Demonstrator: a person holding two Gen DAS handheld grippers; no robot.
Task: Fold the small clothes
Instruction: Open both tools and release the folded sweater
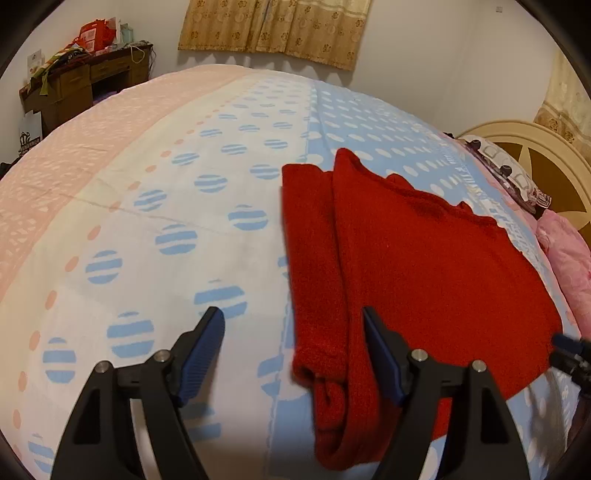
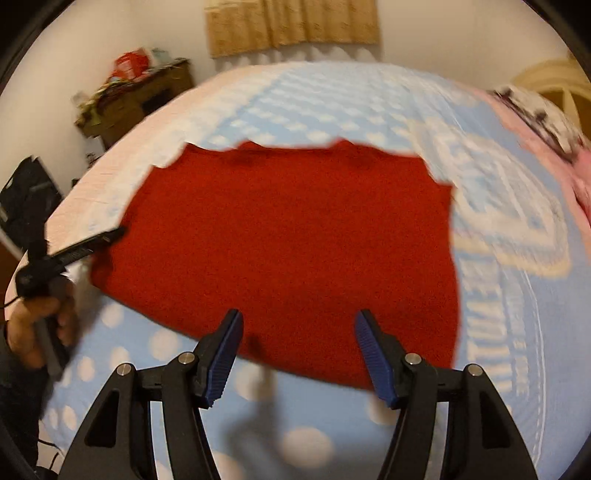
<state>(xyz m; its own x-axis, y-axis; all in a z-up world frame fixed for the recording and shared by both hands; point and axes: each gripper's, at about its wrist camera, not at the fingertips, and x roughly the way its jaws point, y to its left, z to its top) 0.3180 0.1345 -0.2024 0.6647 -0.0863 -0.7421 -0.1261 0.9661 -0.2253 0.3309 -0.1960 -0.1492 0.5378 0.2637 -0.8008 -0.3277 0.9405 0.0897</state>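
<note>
A red knit sweater (image 1: 424,266) lies flat on the bed, with one sleeve (image 1: 314,266) folded along its left side. My left gripper (image 1: 293,317) is open and empty, hovering over the sleeve's cuff end. In the right wrist view the sweater (image 2: 288,240) fills the middle, blurred by motion. My right gripper (image 2: 298,321) is open and empty above the sweater's near hem. The left gripper (image 2: 88,247) also shows at the sweater's left edge, held by a hand. The right gripper's tip (image 1: 569,347) shows at the left wrist view's right edge.
The bed cover (image 1: 177,229) is blue, white and pink with dots. Pillows (image 1: 517,177) and a cream headboard (image 1: 535,140) are at the right. A cluttered wooden desk (image 1: 85,85) stands at the far left by the wall. Curtains (image 1: 277,26) hang behind.
</note>
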